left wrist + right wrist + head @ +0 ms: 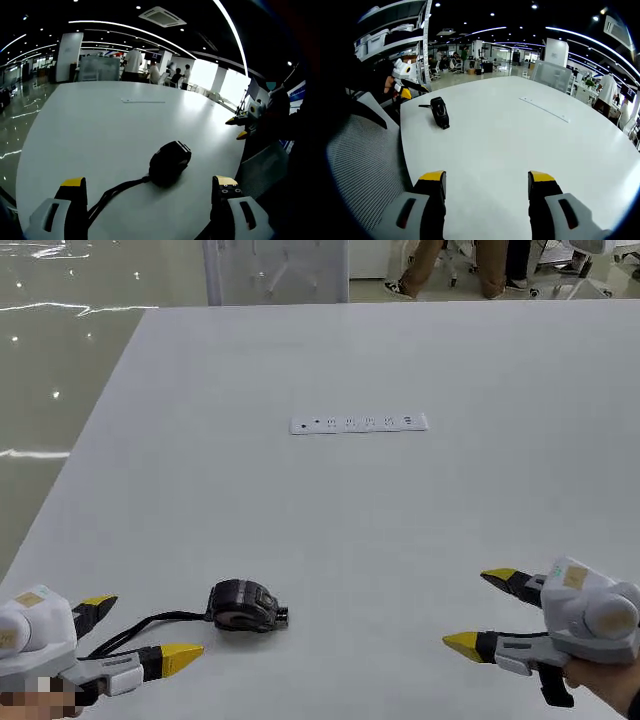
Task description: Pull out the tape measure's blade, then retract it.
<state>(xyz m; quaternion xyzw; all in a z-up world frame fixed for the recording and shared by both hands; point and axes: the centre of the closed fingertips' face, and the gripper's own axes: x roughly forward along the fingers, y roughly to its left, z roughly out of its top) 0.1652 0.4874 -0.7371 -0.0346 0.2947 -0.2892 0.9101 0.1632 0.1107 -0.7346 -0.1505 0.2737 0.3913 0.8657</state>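
Note:
A black tape measure (244, 605) lies on the white table (380, 500) near the front edge, its black wrist strap (140, 628) trailing to the left; no blade is out. My left gripper (140, 628) is open at the bottom left, its jaws either side of the strap, a short way from the case (170, 161). My right gripper (496, 611) is open at the bottom right, well apart from the tape measure (439, 112), with nothing between its yellow-tipped jaws.
A white power strip (358, 424) lies flat in the middle of the table. Beyond the table's far edge stand a glass partition (275, 270) and a person's legs (450, 265). A mesh chair (365, 150) sits by the near edge.

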